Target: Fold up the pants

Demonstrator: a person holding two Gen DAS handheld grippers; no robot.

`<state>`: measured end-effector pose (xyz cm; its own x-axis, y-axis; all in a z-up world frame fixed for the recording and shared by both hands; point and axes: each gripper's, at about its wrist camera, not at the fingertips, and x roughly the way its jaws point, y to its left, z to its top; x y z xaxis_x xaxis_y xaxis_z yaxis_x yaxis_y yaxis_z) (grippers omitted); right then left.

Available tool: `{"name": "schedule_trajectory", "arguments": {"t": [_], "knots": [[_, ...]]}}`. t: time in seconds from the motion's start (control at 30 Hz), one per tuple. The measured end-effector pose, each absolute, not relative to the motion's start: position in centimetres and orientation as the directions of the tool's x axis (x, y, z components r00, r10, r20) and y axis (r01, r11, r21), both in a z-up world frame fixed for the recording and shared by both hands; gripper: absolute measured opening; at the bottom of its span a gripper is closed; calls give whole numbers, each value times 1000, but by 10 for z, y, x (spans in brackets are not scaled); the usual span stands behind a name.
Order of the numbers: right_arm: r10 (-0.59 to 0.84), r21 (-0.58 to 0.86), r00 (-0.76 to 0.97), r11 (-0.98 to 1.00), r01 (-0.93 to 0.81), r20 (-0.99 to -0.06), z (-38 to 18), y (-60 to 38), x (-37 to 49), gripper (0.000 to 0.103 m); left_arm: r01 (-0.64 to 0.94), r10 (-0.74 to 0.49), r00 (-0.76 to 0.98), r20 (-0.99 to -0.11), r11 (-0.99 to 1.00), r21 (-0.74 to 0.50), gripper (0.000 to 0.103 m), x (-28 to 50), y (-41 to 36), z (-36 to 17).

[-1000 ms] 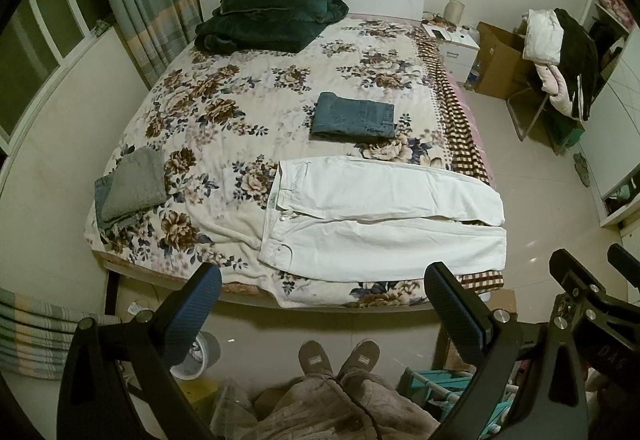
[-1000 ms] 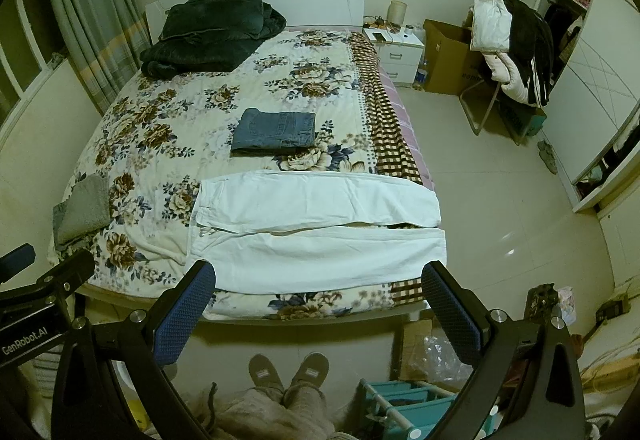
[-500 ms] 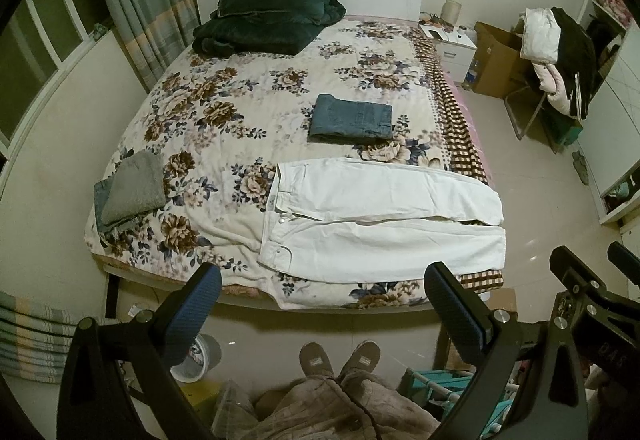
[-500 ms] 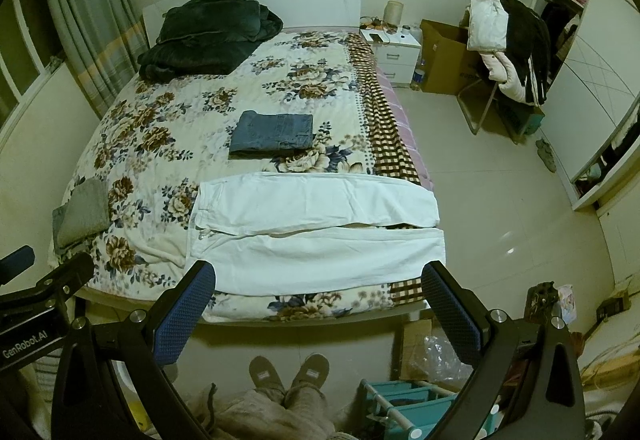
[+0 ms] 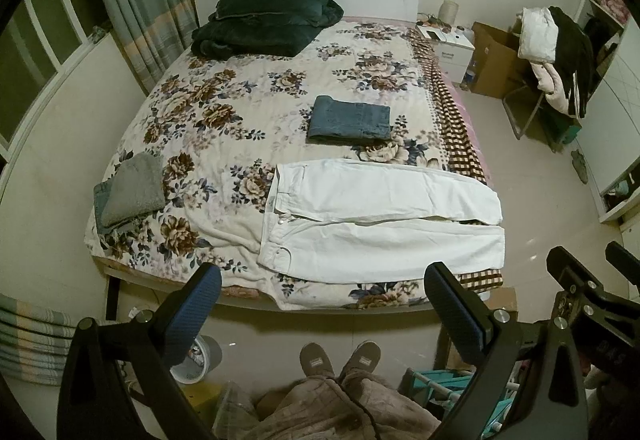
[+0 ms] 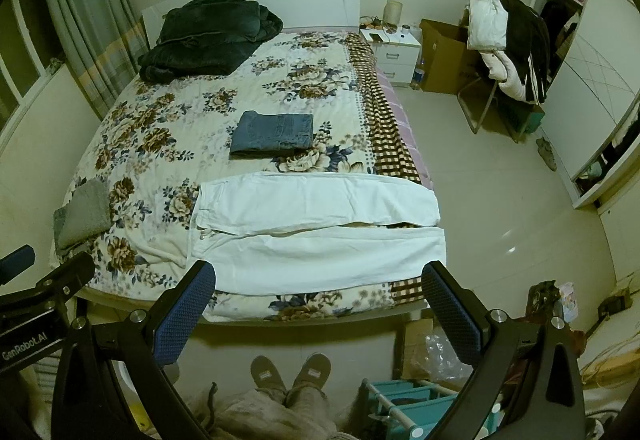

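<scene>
White pants (image 5: 380, 224) lie flat across the foot of the bed, waistband to the left, legs side by side reaching the right edge; they also show in the right wrist view (image 6: 316, 232). My left gripper (image 5: 320, 304) is open and empty, held high above the floor in front of the bed's foot. My right gripper (image 6: 316, 304) is open and empty, at the same height beside it. Both are well short of the pants.
The floral bed (image 5: 240, 119) carries folded blue jeans (image 5: 350, 118), a grey folded stack (image 5: 130, 191) at the left edge and a dark green blanket (image 5: 264, 21) by the headboard. A nightstand (image 6: 394, 51), box and clothes-draped chair (image 6: 508, 51) stand right. A teal rack (image 6: 404, 404) sits near my feet.
Both views have shifted very slightly; the bed sits a touch lower and left in frame. The pants and both open grippers are unchanged.
</scene>
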<state>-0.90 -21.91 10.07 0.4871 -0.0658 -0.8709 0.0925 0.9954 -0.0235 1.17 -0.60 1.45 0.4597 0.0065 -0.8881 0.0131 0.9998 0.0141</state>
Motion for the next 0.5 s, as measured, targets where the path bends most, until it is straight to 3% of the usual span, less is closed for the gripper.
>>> {"name": "schedule_trajectory", "arguments": {"t": [0.5], "knots": [[-60, -18, 488, 996, 91, -871, 107, -216, -5, 103, 15, 5, 462, -887, 1000, 13, 103, 11, -6, 15]]}}
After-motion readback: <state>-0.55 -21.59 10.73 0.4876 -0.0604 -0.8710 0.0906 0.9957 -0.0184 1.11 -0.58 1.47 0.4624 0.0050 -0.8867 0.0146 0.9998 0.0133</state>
